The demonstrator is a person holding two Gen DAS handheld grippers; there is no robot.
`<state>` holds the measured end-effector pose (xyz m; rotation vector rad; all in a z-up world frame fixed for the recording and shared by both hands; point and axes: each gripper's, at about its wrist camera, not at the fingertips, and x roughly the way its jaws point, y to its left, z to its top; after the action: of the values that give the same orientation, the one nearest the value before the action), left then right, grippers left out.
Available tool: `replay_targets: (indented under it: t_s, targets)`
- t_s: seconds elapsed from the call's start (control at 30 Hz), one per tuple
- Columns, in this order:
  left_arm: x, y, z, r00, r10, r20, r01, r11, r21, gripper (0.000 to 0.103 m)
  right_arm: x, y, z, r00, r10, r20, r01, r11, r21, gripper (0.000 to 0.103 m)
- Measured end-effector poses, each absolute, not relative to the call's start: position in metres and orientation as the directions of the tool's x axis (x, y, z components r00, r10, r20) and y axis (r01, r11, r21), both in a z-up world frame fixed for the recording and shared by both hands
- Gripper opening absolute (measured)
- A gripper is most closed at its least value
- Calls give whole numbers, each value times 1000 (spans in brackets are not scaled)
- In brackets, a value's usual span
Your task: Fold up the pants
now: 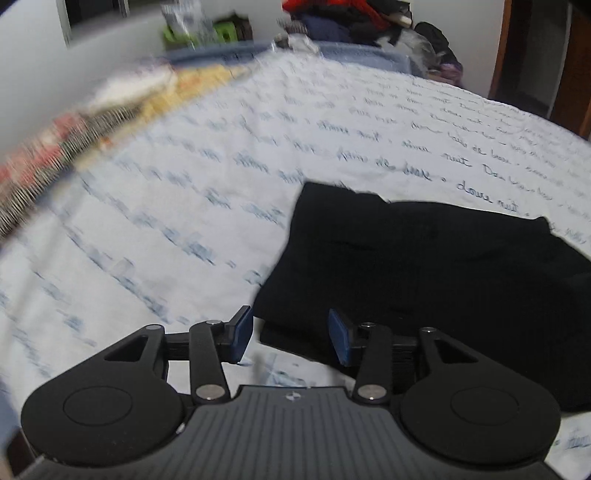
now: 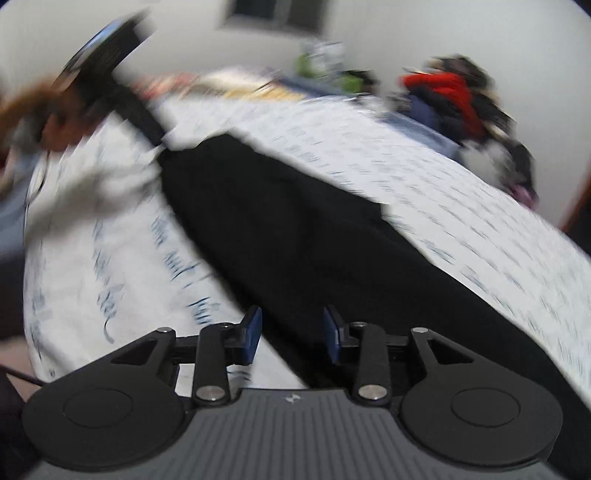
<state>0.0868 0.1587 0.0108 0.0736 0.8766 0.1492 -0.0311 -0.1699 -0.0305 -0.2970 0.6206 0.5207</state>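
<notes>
Black pants (image 1: 424, 266) lie folded in a thick rectangle on a white bed sheet (image 1: 184, 184) printed with blue handwriting. My left gripper (image 1: 291, 338) hovers at the near left corner of the fold, its blue pads (image 1: 242, 336) apart, with the cloth's edge below the gap and not pinched. In the right wrist view the pants (image 2: 295, 229) run as a long dark band away from my right gripper (image 2: 292, 336), whose jaws stand apart over the cloth without pressing it. The other gripper (image 2: 110, 66) and a hand (image 2: 37, 110) show blurred at the upper left.
A pile of clothes (image 1: 351, 22) with a red garment (image 2: 439, 88) sits past the bed's far end. Patterned cloths (image 1: 92, 122) line the bed's left edge against the wall. A dark wooden door frame (image 1: 546, 55) stands at the right.
</notes>
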Motion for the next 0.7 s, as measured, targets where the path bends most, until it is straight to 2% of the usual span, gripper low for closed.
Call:
replay_targets:
  t_s: [0.03,0.1,0.2,0.3,0.37,0.4,0.5,0.6,0.7]
  targets:
    - [84,154,15,642,162,-749,-92,987,134,47,-31,-185,-29,707,365,-606,-501,863,-64,40]
    - [81,140,23,656,121,-745,-49,992,117,48,-28,-215,-36,708,348,-614,-415,909,37,64]
    - [76,104,29,665,17,-746,71,994,86,50,-31,-239,-52,668,328,-668,-356,929,100,63]
    - [67,53,27,653,-124,-747,253,965,61,51,-52,-269,-42,742,304,-598,-276,951,140,63]
    - [58,19,25,631,-227,-741,375,926,36,53,-62,-306,-33,807,234,-543,-139,968,210,65]
    - [54,2,23,617,-277,-737,431,902,22,54,-65,-326,-30,829,198,-522,-69,964,256,69]
    - [44,-44,16,552,-403,-730,572,820,-20,58,-74,-396,-30,865,69,-497,158,902,401,73]
    - [33,-87,6,505,-469,-724,676,737,-5,58,-77,-449,-35,860,-39,-509,317,822,472,75]
    - [24,-120,-4,492,-493,-718,746,664,55,58,-64,-480,-45,831,-15,-556,365,770,524,75]
